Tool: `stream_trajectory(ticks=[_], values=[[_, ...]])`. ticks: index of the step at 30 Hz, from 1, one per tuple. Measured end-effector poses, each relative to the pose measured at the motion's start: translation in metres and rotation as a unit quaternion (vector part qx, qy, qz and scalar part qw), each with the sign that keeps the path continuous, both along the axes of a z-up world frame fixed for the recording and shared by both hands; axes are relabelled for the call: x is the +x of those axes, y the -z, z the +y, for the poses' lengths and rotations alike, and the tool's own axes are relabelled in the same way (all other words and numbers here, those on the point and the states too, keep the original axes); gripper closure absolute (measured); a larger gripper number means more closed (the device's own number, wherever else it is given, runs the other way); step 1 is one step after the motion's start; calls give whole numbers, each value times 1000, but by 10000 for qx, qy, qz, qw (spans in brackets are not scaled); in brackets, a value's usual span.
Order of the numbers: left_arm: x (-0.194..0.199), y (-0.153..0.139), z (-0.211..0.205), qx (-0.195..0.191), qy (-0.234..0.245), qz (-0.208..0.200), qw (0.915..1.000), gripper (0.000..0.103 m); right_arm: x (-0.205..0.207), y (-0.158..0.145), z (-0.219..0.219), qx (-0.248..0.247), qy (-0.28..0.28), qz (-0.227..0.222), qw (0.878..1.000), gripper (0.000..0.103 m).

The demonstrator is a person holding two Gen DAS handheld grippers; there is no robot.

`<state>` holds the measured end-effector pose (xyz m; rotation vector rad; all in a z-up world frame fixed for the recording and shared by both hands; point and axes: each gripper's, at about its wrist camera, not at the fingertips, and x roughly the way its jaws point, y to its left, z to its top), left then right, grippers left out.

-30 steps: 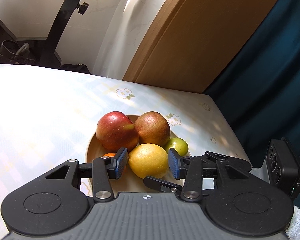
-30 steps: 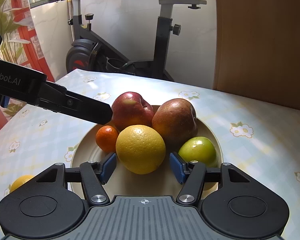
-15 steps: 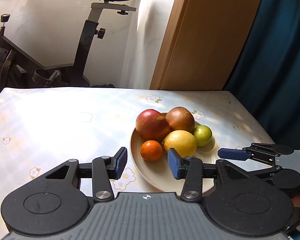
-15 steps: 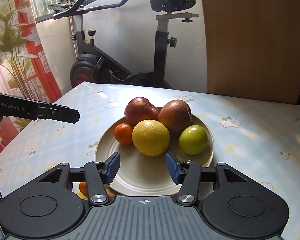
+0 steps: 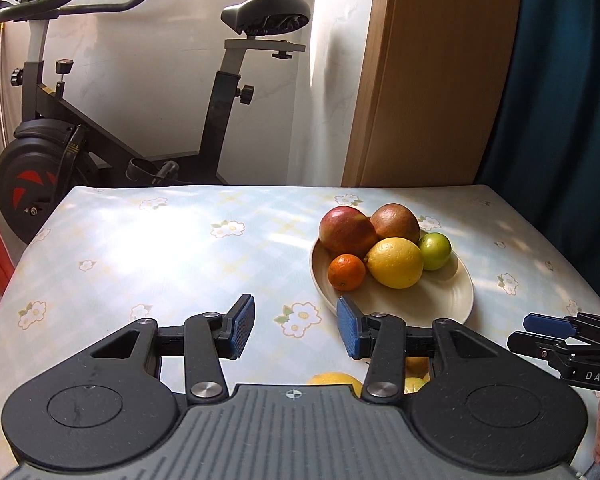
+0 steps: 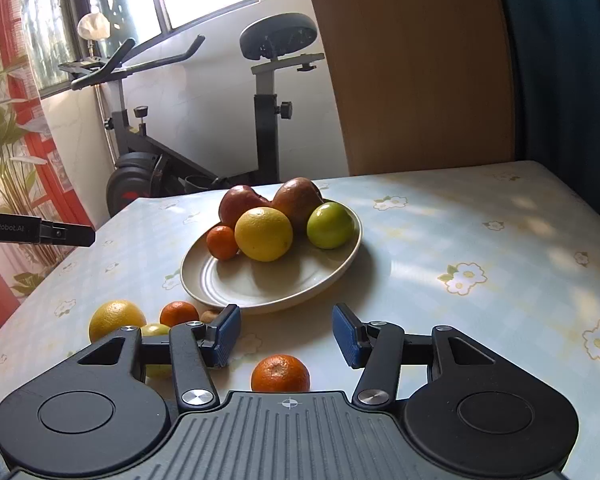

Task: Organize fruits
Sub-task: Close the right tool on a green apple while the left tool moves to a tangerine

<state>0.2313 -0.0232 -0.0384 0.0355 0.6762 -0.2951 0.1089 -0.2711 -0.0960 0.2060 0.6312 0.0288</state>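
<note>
Left gripper (image 5: 296, 328): wide open, nothing held, over the table (image 5: 160, 248)
Loose fruit: orange (image 6: 117, 319), mandarin (image 6: 280, 373) on the cloth
Plate (image 6: 236, 280): apples, orange, lime piled
Right gripper (image 6: 286, 334): open, empty, near the mandarin

Five fruits on one plate (image 6: 204, 280), five loose fruits, two tongs (image 5: 296, 327) (image 6: 286, 334)

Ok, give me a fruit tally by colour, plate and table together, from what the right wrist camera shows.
Red: 2, red apple, reddish-brown apple
Green: 1, green apple
Yellow: 3, plate citrus, table citrus, yellow-green fruit partly hidden
Orange: 3, plate mandarin, table mandarins
Total: 9; a small tan item is unidentifiable.
</note>
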Motion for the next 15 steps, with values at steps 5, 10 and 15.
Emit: stream_trajectory(ticks=[5,10,15], values=[[-20,4,1,-267,-102,-22,9996,55,-21,6,19,-235,-36,151,9996,55],[-36,5,-4,-151,-158,-276,9994,55,-33,15,33,-301,41,320,9990,54],[-44,11,-5,-61,-213,-261,9994,55,-39,18,33,-343,201,396,9984,54]])
